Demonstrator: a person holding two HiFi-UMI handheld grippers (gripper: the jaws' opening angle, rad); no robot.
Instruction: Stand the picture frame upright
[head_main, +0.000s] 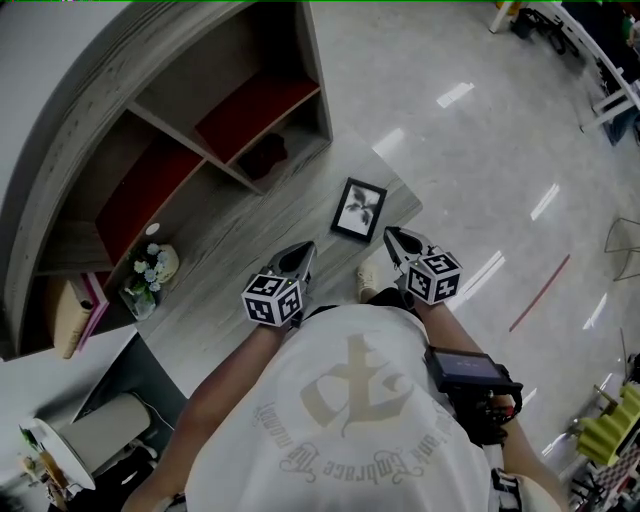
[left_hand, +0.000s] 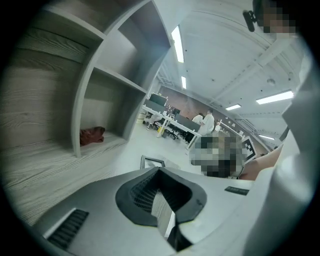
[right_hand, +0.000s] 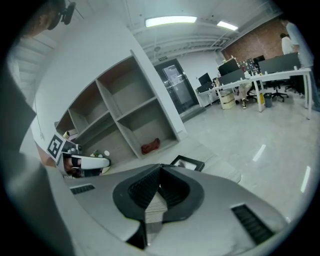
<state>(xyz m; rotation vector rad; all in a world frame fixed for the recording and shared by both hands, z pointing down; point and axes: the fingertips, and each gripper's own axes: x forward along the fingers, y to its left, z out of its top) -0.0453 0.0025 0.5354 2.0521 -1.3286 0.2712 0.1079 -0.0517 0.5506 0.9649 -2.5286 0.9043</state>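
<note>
A black picture frame (head_main: 359, 209) with a black-and-white print lies flat near the far corner of the grey wood-grain table (head_main: 240, 245). My left gripper (head_main: 303, 250) hovers just short of it on the near left, jaws shut and empty. My right gripper (head_main: 391, 237) sits to the frame's near right, also shut with nothing in it. In the left gripper view the frame (left_hand: 152, 161) shows just beyond the closed left gripper (left_hand: 159, 171). From the right gripper view the frame (right_hand: 188, 162) lies ahead of the closed right gripper (right_hand: 160, 168).
A curved shelf unit (head_main: 150, 120) with red back panels rises behind the table; a dark red cloth (head_main: 266, 152) lies in one compartment. A vase of flowers (head_main: 150, 270) and books (head_main: 78, 312) stand at the left. Glossy floor (head_main: 480, 150) drops off beyond the table's right edge.
</note>
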